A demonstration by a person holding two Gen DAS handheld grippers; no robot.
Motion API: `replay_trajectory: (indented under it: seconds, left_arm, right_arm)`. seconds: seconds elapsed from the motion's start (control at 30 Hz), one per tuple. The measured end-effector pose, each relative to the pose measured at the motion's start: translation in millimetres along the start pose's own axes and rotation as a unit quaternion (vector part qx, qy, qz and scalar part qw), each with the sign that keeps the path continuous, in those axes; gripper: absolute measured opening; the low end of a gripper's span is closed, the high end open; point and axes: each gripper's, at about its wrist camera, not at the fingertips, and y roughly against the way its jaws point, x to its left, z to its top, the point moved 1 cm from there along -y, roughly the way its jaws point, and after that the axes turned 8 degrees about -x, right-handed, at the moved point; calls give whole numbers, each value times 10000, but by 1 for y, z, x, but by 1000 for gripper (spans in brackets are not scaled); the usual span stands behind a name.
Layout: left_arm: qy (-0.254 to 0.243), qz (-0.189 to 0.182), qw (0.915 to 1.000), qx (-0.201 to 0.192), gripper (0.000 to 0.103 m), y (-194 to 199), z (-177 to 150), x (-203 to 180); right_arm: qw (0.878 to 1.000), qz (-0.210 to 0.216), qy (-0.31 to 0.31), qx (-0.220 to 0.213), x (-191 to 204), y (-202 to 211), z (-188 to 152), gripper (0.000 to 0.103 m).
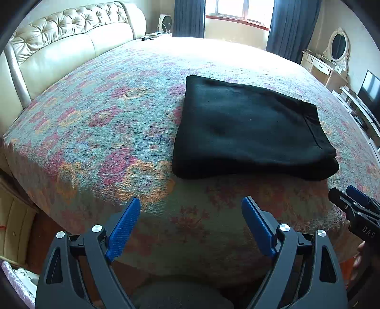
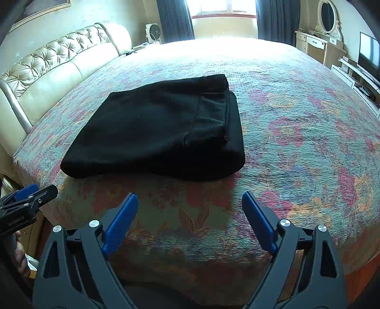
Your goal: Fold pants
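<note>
Sunlit window [image 1: 237,9], tufted headboard [image 1: 71,31], floral bed [image 1: 95,118].

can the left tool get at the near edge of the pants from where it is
Probably yes. The left tool is open and empty, and only bare bedspread lies between it and the near edge of the folded pants. The right tool sits off to the side.

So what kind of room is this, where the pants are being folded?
Most likely a home bedroom: the black pants lie on a large bed with a floral bedspread and tufted cream headboard, and a mirrored dressing table stands by the curtained window.
</note>
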Motion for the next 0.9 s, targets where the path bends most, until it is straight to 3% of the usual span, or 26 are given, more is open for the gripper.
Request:
replay_trajectory:
  seconds: [0.9]
  left_arm:
    - [-271, 152, 9994, -164, 86, 3, 3, -7]
  right_arm:
    - [9997, 116, -13, 210, 4, -11, -6, 89]
